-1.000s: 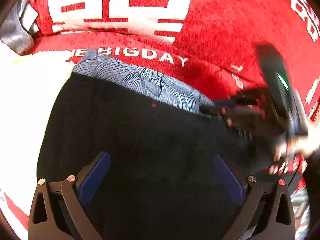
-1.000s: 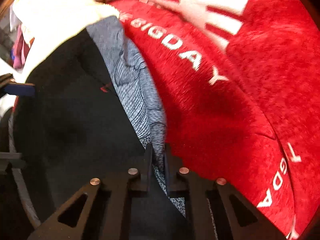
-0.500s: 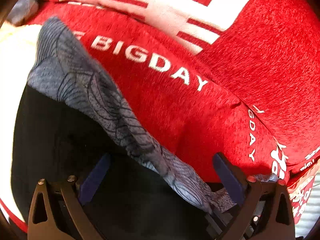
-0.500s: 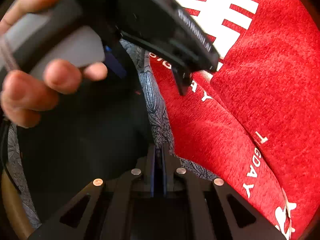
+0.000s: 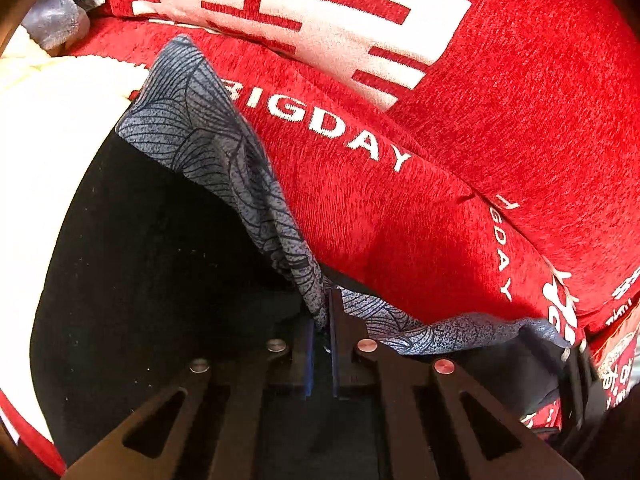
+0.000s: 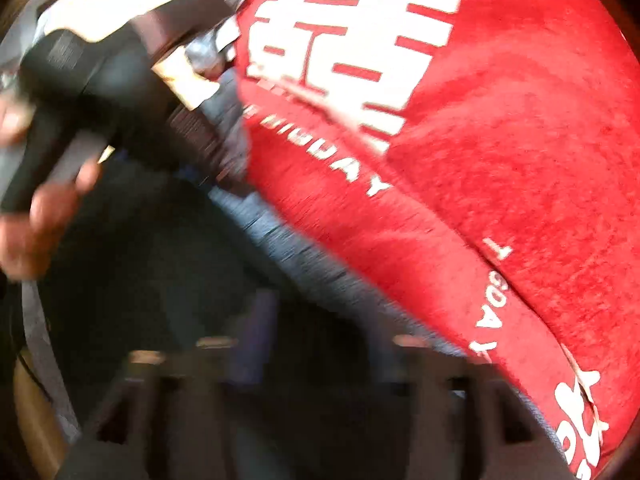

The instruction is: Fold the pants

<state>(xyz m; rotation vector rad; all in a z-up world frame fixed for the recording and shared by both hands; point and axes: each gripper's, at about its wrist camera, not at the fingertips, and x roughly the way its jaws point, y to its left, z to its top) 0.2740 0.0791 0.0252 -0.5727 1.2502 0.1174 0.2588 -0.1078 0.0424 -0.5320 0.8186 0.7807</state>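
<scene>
My left gripper (image 5: 320,320) has its jaws pinched on the pants' (image 5: 160,260) patterned edge. The cushion (image 5: 400,208) lies right of the pants, another cushion (image 5: 520,80) behind it.

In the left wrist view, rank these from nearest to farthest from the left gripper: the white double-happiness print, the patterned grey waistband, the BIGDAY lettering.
1. Patterned grey waistband: pinched between the left gripper fingers, running up and left.
2. BIGDAY lettering: on the red cushion, just beyond the waistband, centre.
3. White double-happiness print: on the back cushion, at the top.
</scene>
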